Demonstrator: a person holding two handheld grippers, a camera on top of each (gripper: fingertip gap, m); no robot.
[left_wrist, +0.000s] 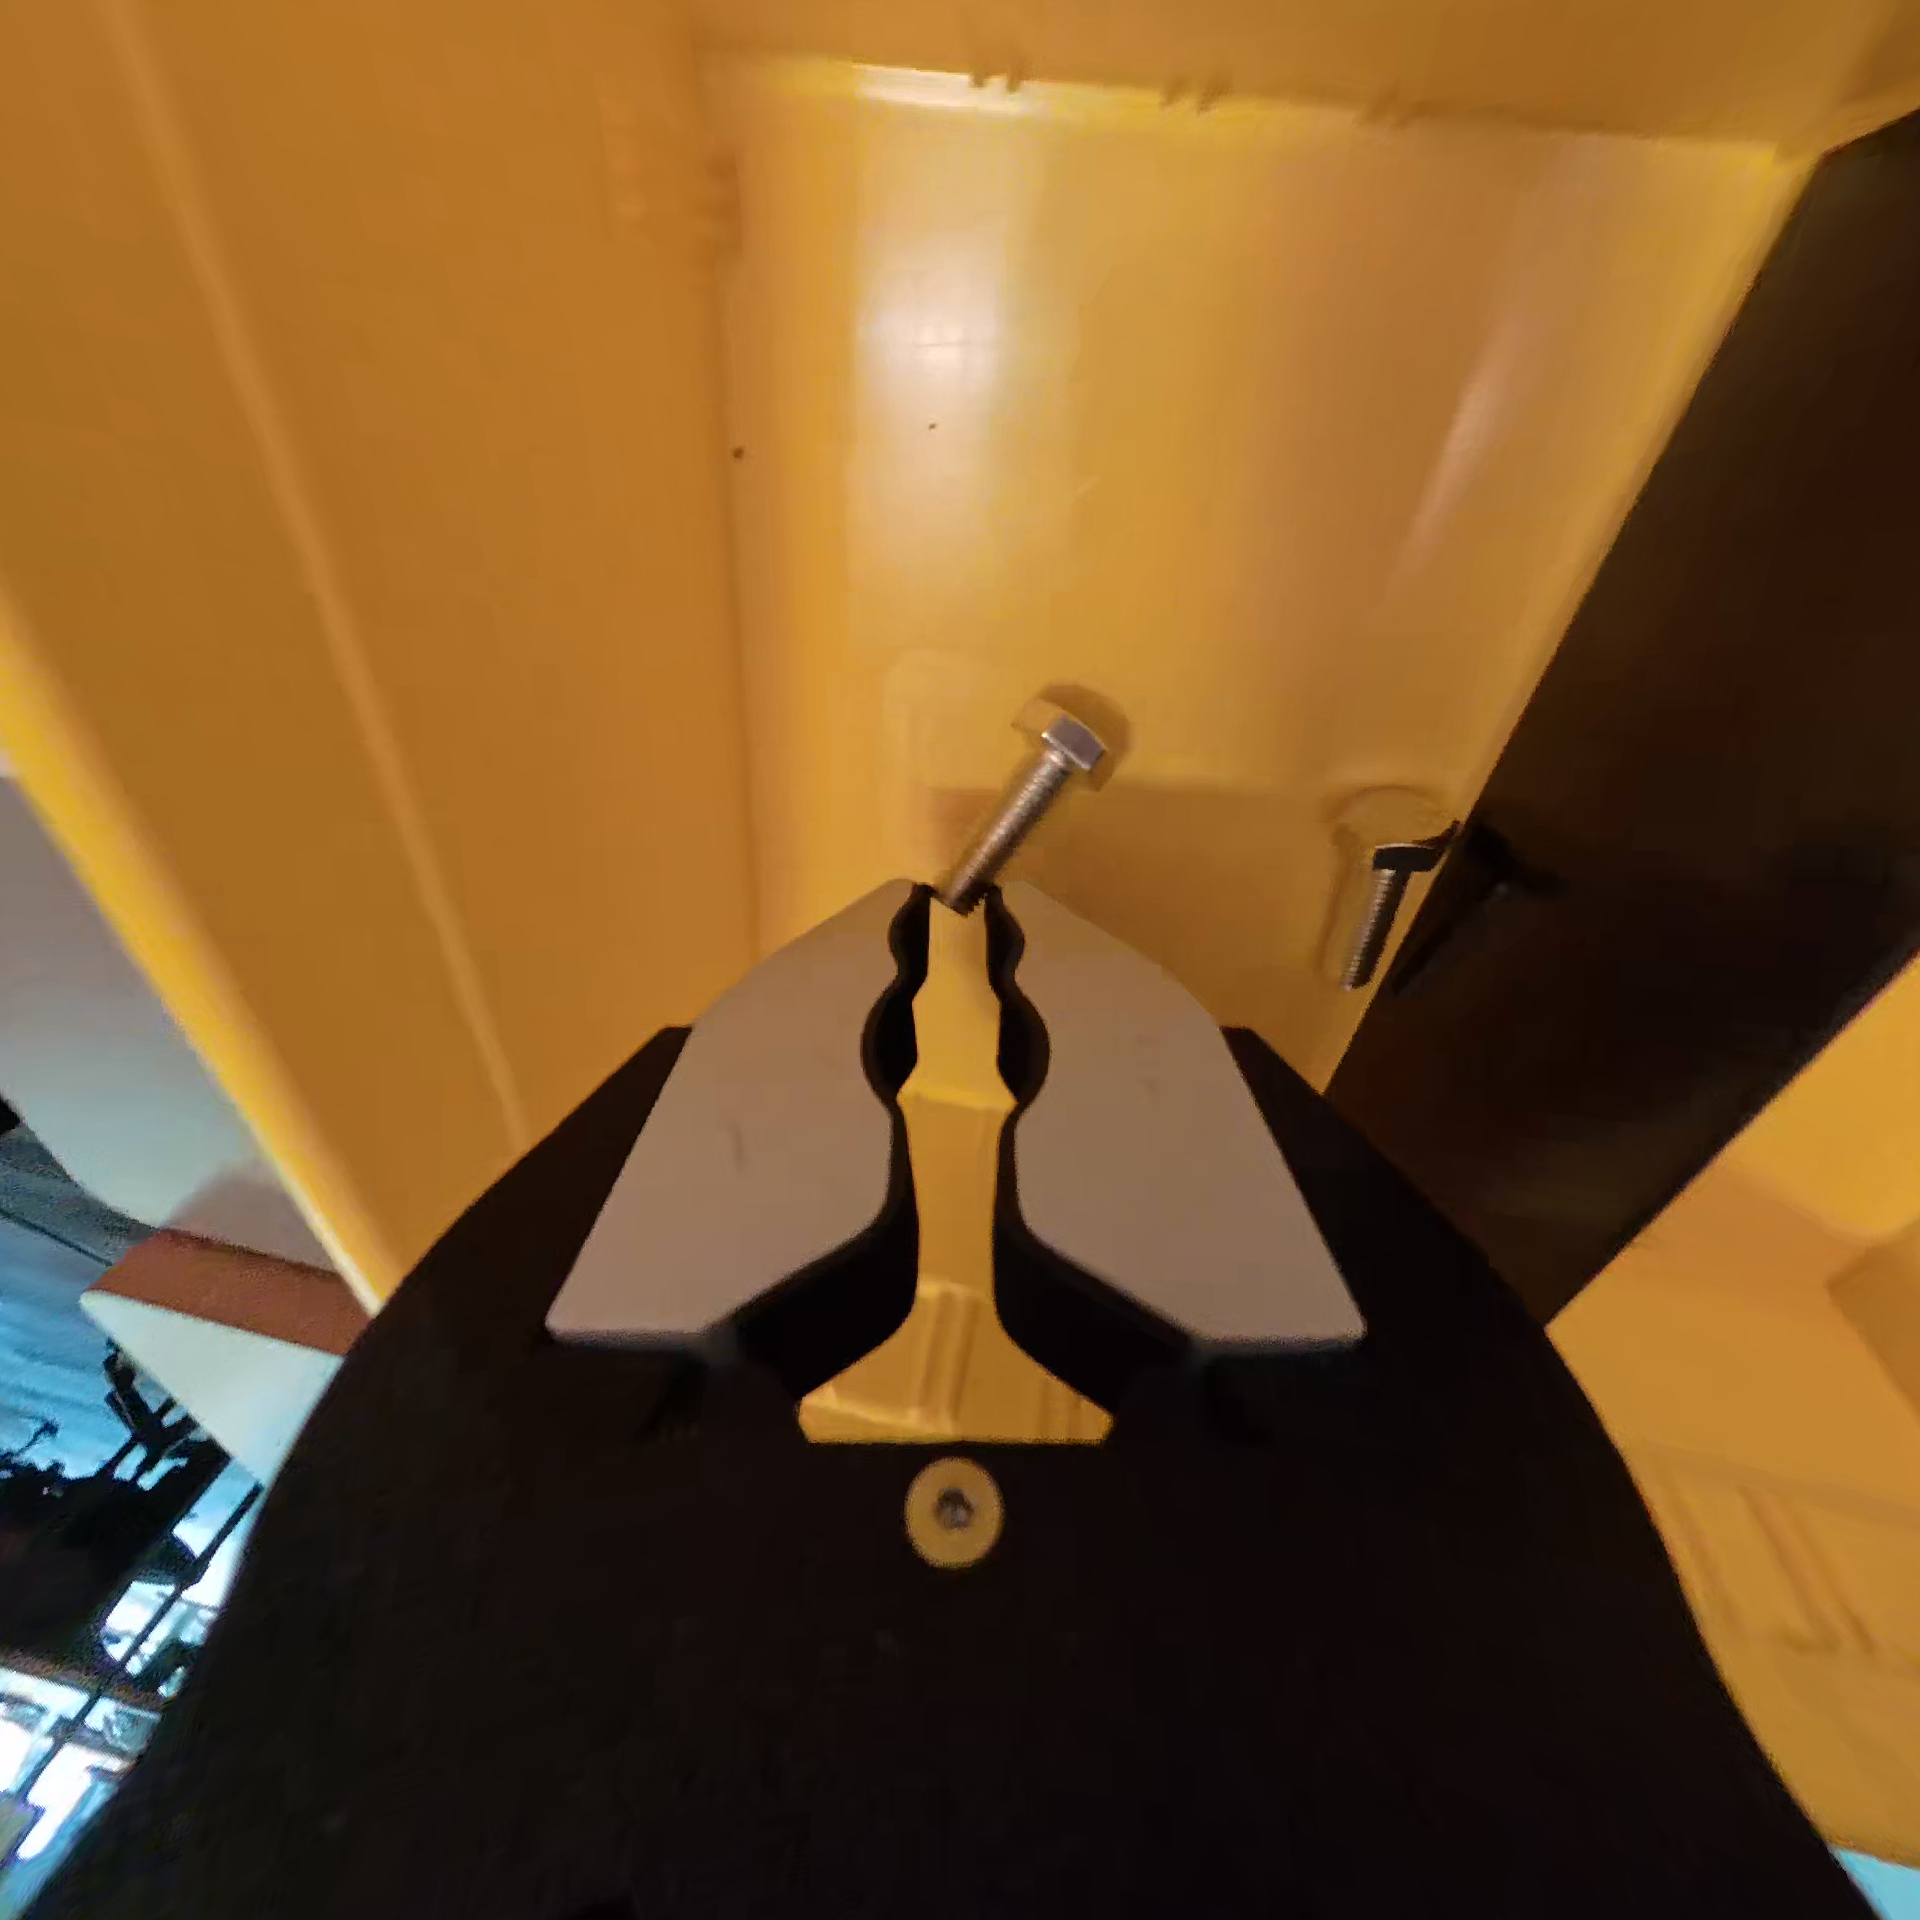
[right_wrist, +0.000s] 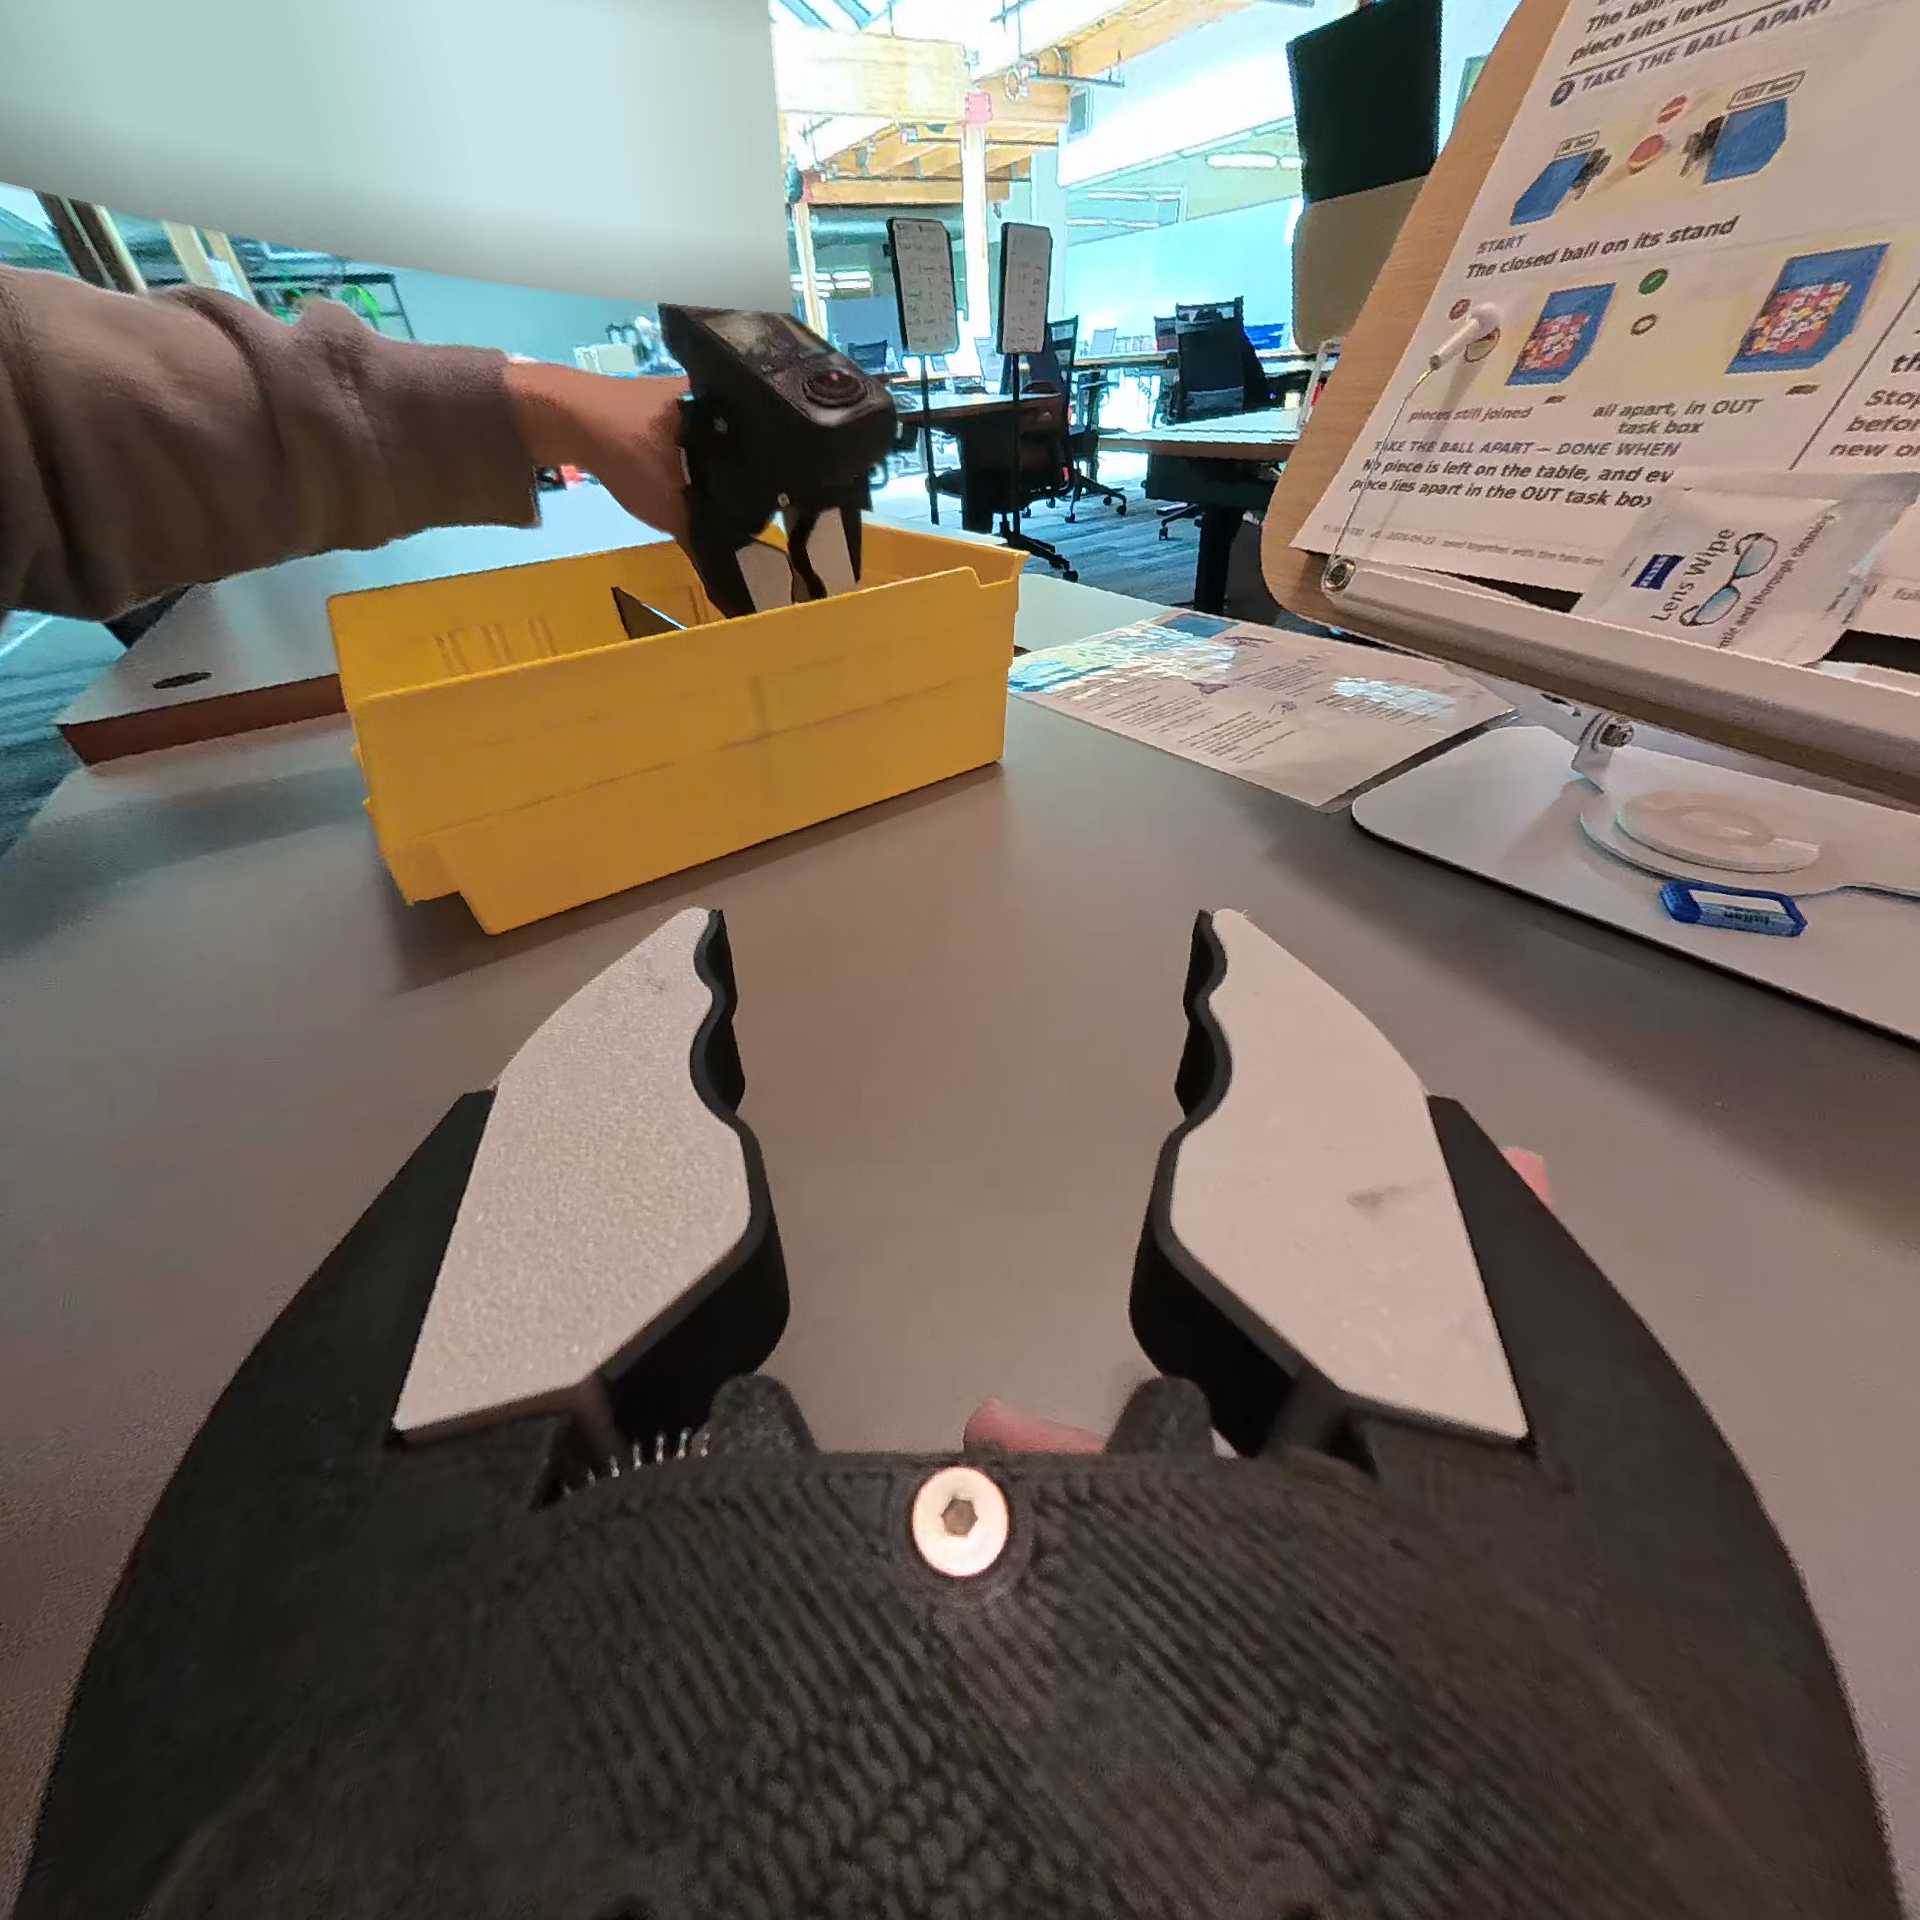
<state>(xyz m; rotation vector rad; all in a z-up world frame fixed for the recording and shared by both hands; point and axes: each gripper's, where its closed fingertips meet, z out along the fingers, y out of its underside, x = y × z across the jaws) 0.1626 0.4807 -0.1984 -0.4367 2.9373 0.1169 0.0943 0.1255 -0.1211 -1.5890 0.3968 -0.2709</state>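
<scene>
Two fingertips of the left gripper pinch the threaded end of a silver hex bolt, whose head points toward one o'clock, lifted inside the yellow bin. It looks small, stiff and light; smooth steel held only by its tip could swivel, so mid-shank seems the steadier place to grip. A second bolt lies at three o'clock on the bin floor, against the black divider. The right gripper is spread wide with nothing between its fingers, low over the grey table, the bin at eleven o'clock and a laminated sheet at one o'clock.
</scene>
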